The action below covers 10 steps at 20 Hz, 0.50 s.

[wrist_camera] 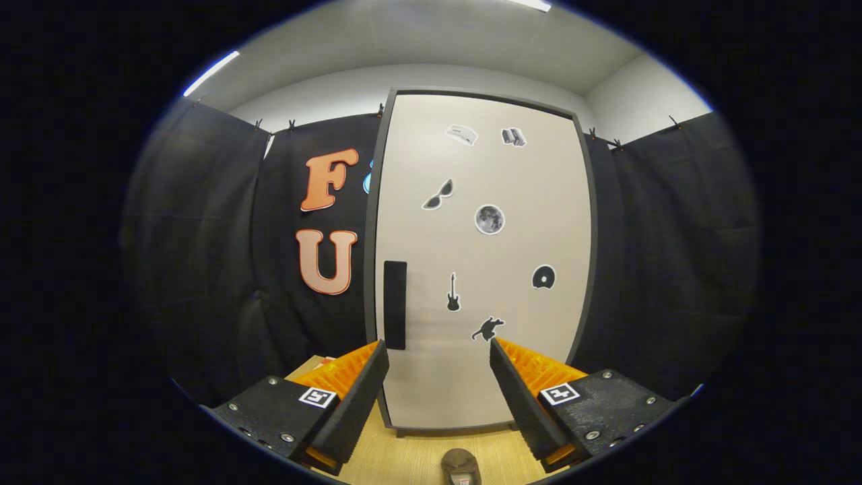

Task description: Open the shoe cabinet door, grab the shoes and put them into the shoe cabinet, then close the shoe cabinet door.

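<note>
A tall pale shoe cabinet (481, 269) with a dark frame stands straight ahead, its door shut. A black vertical handle (394, 304) sits on the door's left side, just above my left finger. Small stickers dot the door. My gripper (438, 353) is open, nothing between its fingers, and it faces the lower part of the door from a short distance. A brown shoe (460, 466) lies on the wooden floor below and between the fingers, only its tip showing.
Black cloth walls close in on both sides of the cabinet. The light wooden floor (404, 458) runs from the cabinet's foot towards me. A reddish object (326, 360) peeks out on the floor behind my left finger.
</note>
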{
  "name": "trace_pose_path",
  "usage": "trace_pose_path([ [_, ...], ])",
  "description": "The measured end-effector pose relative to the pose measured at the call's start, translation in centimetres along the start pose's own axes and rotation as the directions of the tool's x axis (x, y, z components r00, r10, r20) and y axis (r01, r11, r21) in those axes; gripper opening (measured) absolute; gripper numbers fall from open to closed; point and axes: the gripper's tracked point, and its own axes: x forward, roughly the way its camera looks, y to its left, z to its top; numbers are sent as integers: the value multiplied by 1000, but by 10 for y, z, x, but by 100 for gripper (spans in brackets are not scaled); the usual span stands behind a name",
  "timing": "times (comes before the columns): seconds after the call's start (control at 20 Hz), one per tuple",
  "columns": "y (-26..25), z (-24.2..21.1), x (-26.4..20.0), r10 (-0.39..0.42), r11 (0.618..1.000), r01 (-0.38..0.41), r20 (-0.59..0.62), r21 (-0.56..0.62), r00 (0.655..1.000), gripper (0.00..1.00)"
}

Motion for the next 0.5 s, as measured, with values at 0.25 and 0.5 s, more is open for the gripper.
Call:
trace_pose_path([
  [0.25,21,-2,47,1,1000,-1,1,7,1000,94],
  [0.5,37,-4,90,19,1000,-19,-9,9,1000,94],
])
